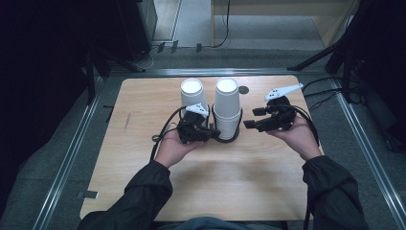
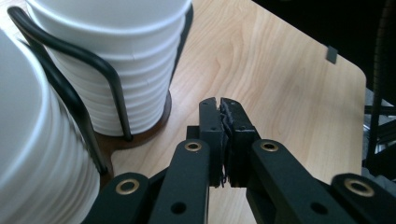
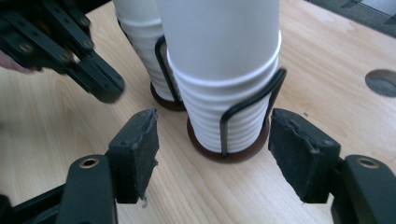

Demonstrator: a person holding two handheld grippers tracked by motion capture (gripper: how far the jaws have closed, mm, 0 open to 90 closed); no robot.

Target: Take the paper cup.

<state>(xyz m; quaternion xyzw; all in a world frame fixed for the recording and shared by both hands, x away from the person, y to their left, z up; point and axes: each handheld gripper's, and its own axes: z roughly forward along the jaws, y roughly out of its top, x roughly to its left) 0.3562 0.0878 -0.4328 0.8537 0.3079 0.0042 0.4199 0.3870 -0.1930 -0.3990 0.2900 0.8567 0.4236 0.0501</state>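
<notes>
Bare tabletop [image 1: 143, 110] surrounds both cup stacks [image 1: 227, 112]; left gripper [image 2: 222, 121] fingers together, right gripper [image 3: 212, 149] fingers apart

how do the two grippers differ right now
The left gripper has its jaws shut with nothing between them; the right gripper has its jaws open, also empty. In the high view the left gripper sits close against the black wire cup holder, while the right gripper is off to the other side, clear of the stacked white cups. Both are black and hand-held.
</notes>
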